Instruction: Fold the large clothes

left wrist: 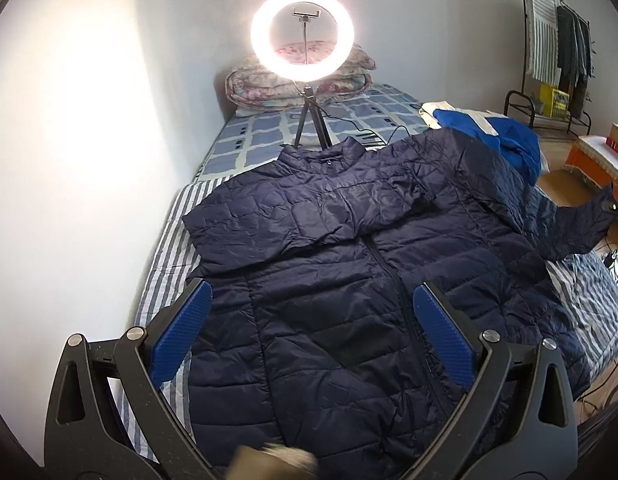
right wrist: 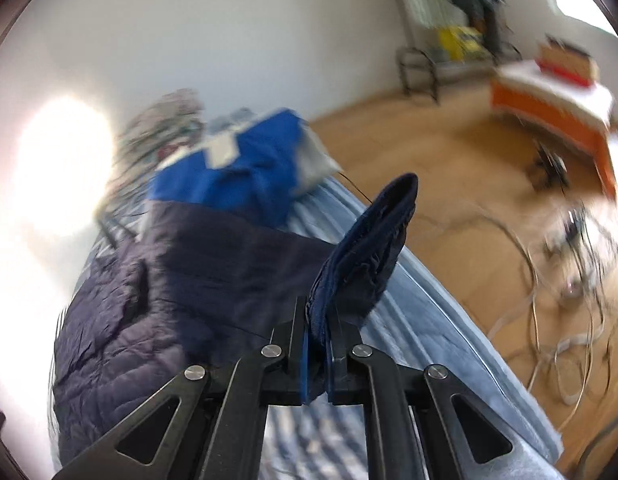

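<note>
A navy quilted jacket (left wrist: 349, 264) lies front up on the striped bed (left wrist: 169, 256), collar toward the ring light. Its one sleeve is folded across the chest; the other sleeve (left wrist: 569, 224) stretches off to the right, lifted at the cuff. My left gripper (left wrist: 313, 300) hovers open over the jacket's lower half, with nothing between its blue pads. In the right wrist view my right gripper (right wrist: 317, 320) is shut on the jacket's sleeve cuff (right wrist: 373, 240), which sticks up from between the fingers. The jacket body (right wrist: 157, 292) trails away to the left, blurred.
A lit ring light on a tripod (left wrist: 303, 40) stands on the bed behind the collar, with folded quilts (left wrist: 269, 84) beyond. A bright blue garment (left wrist: 505, 136) lies at the far right of the bed. Cables (right wrist: 549, 280) sprawl on the wooden floor; a clothes rack (left wrist: 561, 48) stands by the wall.
</note>
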`<state>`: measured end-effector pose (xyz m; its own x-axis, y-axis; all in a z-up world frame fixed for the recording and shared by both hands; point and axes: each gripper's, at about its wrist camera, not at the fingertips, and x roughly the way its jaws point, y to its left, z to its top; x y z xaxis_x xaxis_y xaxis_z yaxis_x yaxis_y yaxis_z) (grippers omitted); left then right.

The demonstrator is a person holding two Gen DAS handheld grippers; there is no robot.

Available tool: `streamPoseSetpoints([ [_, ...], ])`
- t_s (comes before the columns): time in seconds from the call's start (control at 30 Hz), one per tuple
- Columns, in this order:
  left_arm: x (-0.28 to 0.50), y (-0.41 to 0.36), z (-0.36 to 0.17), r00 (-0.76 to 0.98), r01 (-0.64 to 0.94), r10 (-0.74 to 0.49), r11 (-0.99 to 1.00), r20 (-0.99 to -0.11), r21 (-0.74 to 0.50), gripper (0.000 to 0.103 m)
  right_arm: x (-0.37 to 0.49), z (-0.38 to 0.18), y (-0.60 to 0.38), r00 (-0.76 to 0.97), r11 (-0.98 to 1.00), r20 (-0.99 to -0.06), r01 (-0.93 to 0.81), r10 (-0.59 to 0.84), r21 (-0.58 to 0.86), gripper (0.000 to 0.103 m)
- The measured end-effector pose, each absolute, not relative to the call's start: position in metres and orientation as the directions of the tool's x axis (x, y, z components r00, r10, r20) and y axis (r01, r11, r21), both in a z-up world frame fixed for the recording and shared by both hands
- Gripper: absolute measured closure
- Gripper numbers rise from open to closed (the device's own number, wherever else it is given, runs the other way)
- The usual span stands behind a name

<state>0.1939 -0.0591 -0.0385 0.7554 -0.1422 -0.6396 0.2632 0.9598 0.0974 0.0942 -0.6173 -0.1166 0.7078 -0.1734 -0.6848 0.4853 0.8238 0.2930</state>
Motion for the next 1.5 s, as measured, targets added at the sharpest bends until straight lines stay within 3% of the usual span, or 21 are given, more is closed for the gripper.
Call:
streamPoseSetpoints([
  [0.2,0.2,-0.044,-0.036,0.76,0.236,-0.136,0.969,-0.635,0.075,0.0,0.13,-0.084,-0.558,0.748,0.914,-0.654,0.336,-0.112,0.228,0.1],
  [0.47,0.218,-0.019,-0.042,0.738,0.208,-0.164,0.978,-0.654,-0.01,0.0,0.193,-0.065,-0.436,0.74,0.991,-0.669,0.02,0.075,0.133,0.1],
  [0.7,0.229,0.008,-0.045,0.733,0.152,-0.171,0.985,-0.658,-0.086,0.0,0.231,-0.101,-0.327,0.663,0.977,-0.721,-0.192,0.202,0.097,0.1],
  [1.1,0.25,0.026,-0.067,0.648,0.142,-0.257,0.966,-0.717,-0.218,0.0,0.266,-0.175,-0.255,0.535,0.941,-0.787,-0.29,0.309,0.173,0.099],
  [1.17,0.258,0.026,-0.073,0.628,0.142,-0.277,0.959,-0.727,-0.244,0.0,0.266,-0.181,-0.25,0.516,0.933,-0.79,-0.302,0.331,0.194,0.092],
  [1.27,0.274,0.025,-0.083,0.58,0.123,-0.313,0.946,-0.752,-0.299,0.0,0.259,-0.175,-0.253,0.519,0.926,-0.778,-0.31,0.353,0.213,0.069],
  [1.43,0.306,0.008,-0.111,0.484,0.11,-0.393,0.914,-0.782,-0.391,0.0,0.234,-0.141,-0.284,0.544,0.927,-0.757,-0.294,0.362,0.232,0.067],
  [1.5,0.317,-0.006,-0.121,0.442,0.128,-0.44,0.893,-0.782,-0.431,0.0,0.217,-0.123,-0.308,0.569,0.938,-0.749,-0.263,0.339,0.225,0.059],
])
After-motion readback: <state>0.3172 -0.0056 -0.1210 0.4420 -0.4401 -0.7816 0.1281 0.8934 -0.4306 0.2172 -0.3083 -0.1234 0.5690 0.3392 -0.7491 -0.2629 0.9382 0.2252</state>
